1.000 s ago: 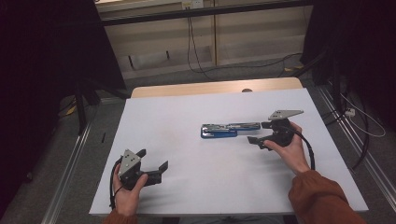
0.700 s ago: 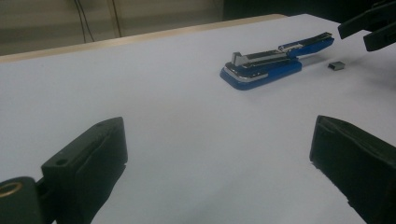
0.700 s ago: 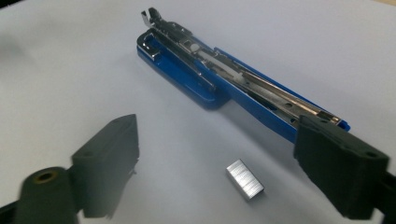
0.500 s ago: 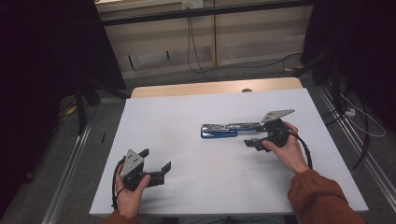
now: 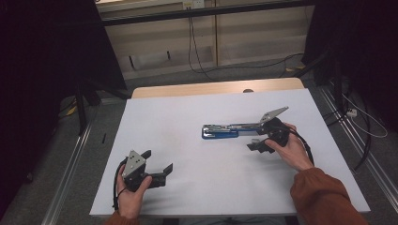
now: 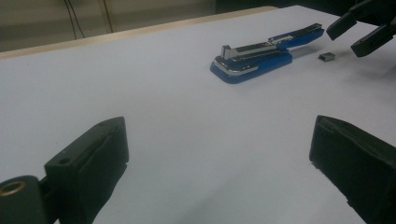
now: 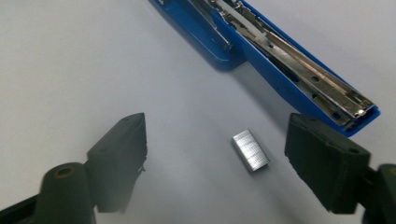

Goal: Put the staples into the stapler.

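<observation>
since the earlier frame your right tool [image 7: 215, 163] has eased closer over the block of staples [image 7: 251, 150] and its jaws have just been closing a little, yet they stand apart on either side of the block without touching it. that block lies flat on the white worktop [image 5: 197, 117], just beside the rear end of the opened blue stapler [image 5: 232, 131], so you look about to pinch it for loading. your left tool [image 5: 152, 165] rests open and empty near the front left of the worktop.
</observation>
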